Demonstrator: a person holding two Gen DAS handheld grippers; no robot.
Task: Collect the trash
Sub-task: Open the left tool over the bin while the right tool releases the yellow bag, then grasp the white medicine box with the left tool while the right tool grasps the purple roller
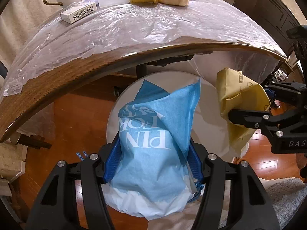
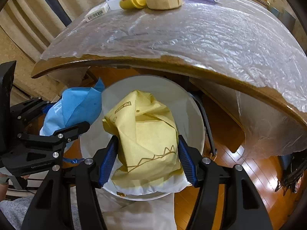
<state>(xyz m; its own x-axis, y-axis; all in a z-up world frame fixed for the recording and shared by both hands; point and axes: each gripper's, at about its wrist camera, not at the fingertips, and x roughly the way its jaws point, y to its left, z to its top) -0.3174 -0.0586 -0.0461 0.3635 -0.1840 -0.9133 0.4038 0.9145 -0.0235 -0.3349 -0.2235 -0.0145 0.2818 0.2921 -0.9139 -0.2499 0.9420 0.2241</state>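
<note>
Left claw gripping blue bag, angled downward

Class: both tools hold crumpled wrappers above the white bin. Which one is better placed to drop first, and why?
Right. Its yellow wrapper hangs over the middle of the white bin; the left tool's blue wrapper appears nearer the rim.

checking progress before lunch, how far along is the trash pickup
Done: two pieces are off the table. In hand: left hand-held gripper shut on crumpled blue paper bag, right hand-held gripper on crumpled yellow paper bag, both above the round white bin. Left: dropping them in.
</note>
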